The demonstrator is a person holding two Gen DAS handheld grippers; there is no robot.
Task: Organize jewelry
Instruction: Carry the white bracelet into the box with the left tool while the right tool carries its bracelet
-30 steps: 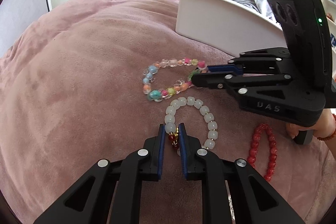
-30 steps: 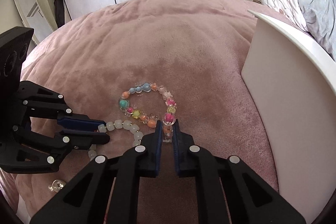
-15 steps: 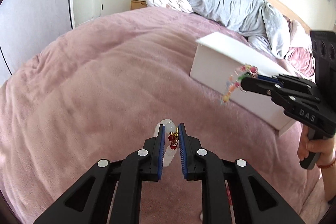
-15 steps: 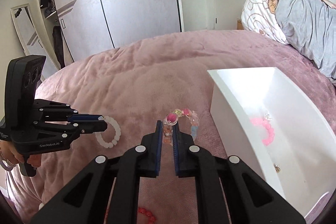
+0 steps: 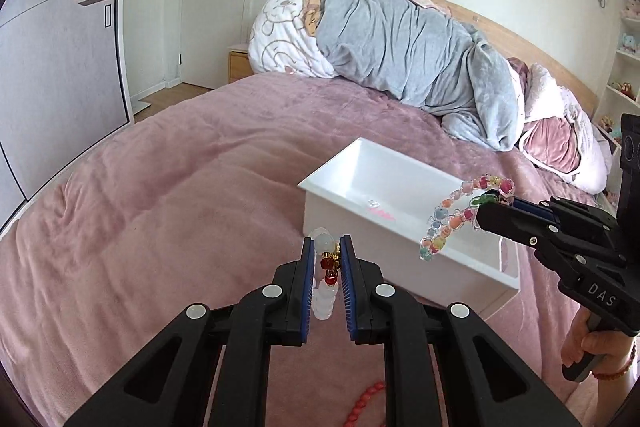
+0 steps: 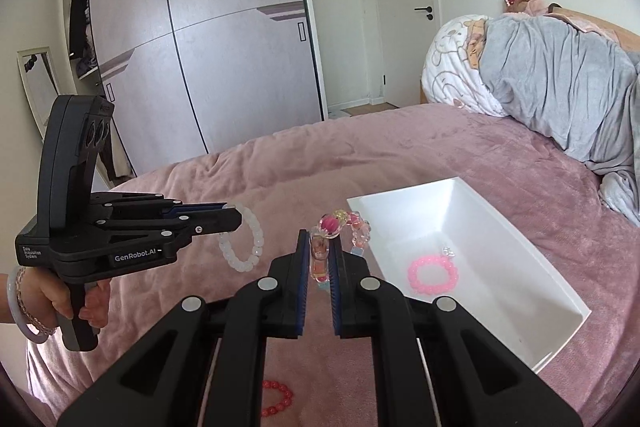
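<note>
Bracelets that lay on the pink bedspread [image 5: 160, 219] a second ago now hang in the air, one in each tool. The left gripper [image 5: 327, 259] is clamped on the white bead bracelet [image 5: 323, 301], pinching it at its small red and gold charm, so the loop dangles clear of the cover; in the right wrist view the same loop [image 6: 242, 241] hangs from the tips of that tool. The right gripper [image 6: 320, 259] is closed on the multicolored bead bracelet [image 6: 344, 227], which in the left wrist view [image 5: 452, 215] droops from its fingers just over the near rim of the white box [image 5: 404, 247]. Both tools have risen since the earlier frames, and the box interior, hidden a second ago, now shows from above.

Counted: four bracelets in all. Two are held. One pink bracelet [image 6: 432, 274] lies on the floor of the white box [image 6: 520, 307], toward its middle, with one small clear trinket [image 6: 447, 251] beside it near the far end. One red bead bracelet [image 6: 276, 397] remains on the bedspread, near its front edge, below the right gripper's fingers. There is one box and there are two grippers. A grey quilt [image 5: 408, 51] is heaped along the far edge of the bed.
</note>
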